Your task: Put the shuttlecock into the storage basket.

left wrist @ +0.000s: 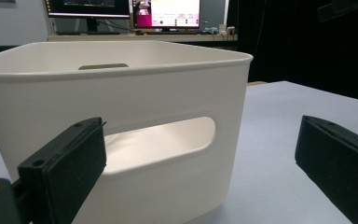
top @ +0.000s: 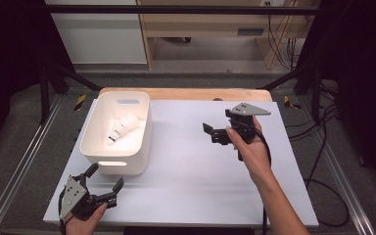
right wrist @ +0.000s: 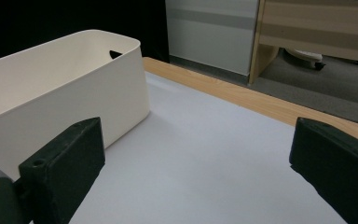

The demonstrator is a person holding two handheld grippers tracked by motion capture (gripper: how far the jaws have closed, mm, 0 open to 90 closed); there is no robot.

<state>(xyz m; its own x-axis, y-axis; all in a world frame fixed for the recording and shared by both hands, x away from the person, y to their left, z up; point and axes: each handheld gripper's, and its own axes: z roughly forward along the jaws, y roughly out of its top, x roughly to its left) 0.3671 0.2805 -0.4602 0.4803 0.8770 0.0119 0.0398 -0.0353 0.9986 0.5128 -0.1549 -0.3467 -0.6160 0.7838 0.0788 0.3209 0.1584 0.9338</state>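
From the high view I see my left tool [top: 106,177] low at the near left corner of the white surface [top: 196,166], its jaws spread wide and holding nothing, pointing toward the near end of the white bin [top: 94,142]. The bin stands on the left part of the surface, long side running away from me, with a handle slot in each end wall. Inside it, on the floor toward the far half, lies a white shuttlecock [top: 121,128], tilted with its feathered skirt farther from me than its base end. My right tool [top: 215,132] is held above the right half of the surface, well apart from the bin, jaws parted and empty, aimed leftward. The grey plate [top: 250,108] sits on top of it.

In the left gripper view, the left tool [left wrist: 200,161] looks straight at the bin's [left wrist: 121,98] near end wall; the handle slot [left wrist: 161,144] glows between the two black jaws, which stand wide apart. The bin is close but I cannot tell whether the left-hand jaw touches it. Monitors [left wrist: 121,9] are lit far behind.

In the right gripper view, the right tool [right wrist: 196,163] faces the bare surface [right wrist: 200,154] with its jaws wide apart and nothing between them. The bin [right wrist: 60,93] stands to the left, and the wooden edge [right wrist: 242,98] of the table runs beyond.
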